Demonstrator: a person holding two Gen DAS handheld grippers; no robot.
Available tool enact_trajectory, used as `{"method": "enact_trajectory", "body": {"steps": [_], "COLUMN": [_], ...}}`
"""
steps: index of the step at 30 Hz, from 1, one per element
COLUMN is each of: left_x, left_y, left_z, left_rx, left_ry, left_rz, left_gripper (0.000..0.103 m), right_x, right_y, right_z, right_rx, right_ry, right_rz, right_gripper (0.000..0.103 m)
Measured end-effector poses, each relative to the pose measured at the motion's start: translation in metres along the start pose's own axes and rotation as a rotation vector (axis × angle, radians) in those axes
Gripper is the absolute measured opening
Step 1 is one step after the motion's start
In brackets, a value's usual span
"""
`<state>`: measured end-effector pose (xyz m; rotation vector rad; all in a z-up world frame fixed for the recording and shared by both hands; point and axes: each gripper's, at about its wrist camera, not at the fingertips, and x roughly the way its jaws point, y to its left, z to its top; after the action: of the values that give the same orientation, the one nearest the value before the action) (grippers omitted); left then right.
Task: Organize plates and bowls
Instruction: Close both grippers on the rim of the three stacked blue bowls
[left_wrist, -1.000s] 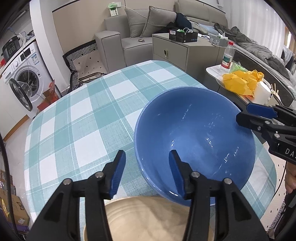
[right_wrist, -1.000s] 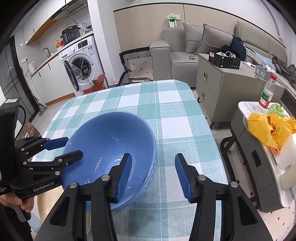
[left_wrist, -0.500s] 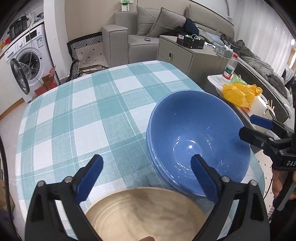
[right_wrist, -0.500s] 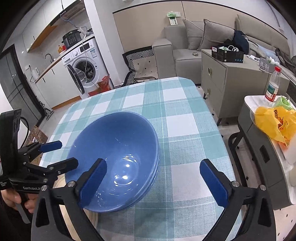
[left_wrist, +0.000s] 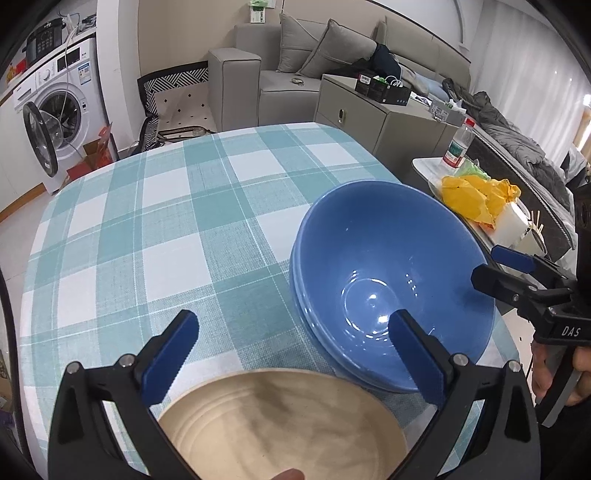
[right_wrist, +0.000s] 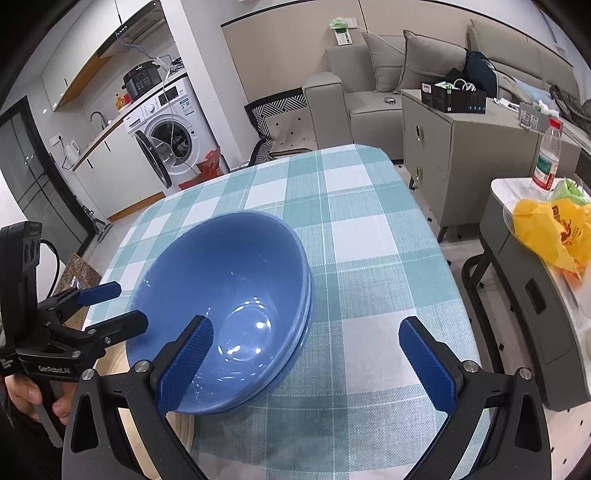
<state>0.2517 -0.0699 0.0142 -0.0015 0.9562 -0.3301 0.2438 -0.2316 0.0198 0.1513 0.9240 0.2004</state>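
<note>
Bowls (left_wrist: 391, 280), blue and nested, sit on the checked worktop (left_wrist: 155, 236) with a tan plate (left_wrist: 280, 424) at their 7 o'clock. Left gripper (left_wrist: 291, 332) is opening its fingers wide, gripping nothing; right gripper (right_wrist: 304, 354) is spread fully, one finger above the bowls' rim.

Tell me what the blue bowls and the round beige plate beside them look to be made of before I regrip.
Blue bowls: probably glazed ceramic, possibly melamine; the glossy inside throws sharp white highlights, and a second rim shows beneath, so they are nested. Round beige plate: matte, no glare, faint concentric rings; maybe unglazed stoneware or wood fibre, and blur leaves it open.
</note>
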Motion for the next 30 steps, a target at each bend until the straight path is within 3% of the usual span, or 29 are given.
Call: {"method": "enact_trajectory", "body": {"steps": [21,30], "left_x": [0.015,0.019], "left_y": [0.003,-0.001], "left_z": [-0.004,-0.005], "left_rx": [-0.066,-0.049], "left_ry": [-0.002,0.013], "left_rz": [-0.052,-0.094], "left_gripper": [0.102,0.092], "right_x": [0.016,0.023], "right_y": [-0.002,-0.003], "right_z": [-0.007,-0.010], "right_rx": [0.056,0.071], "right_ry": [0.039,0.061], "right_rz": [0.085,0.130], "right_gripper": [0.101,0.092]}}
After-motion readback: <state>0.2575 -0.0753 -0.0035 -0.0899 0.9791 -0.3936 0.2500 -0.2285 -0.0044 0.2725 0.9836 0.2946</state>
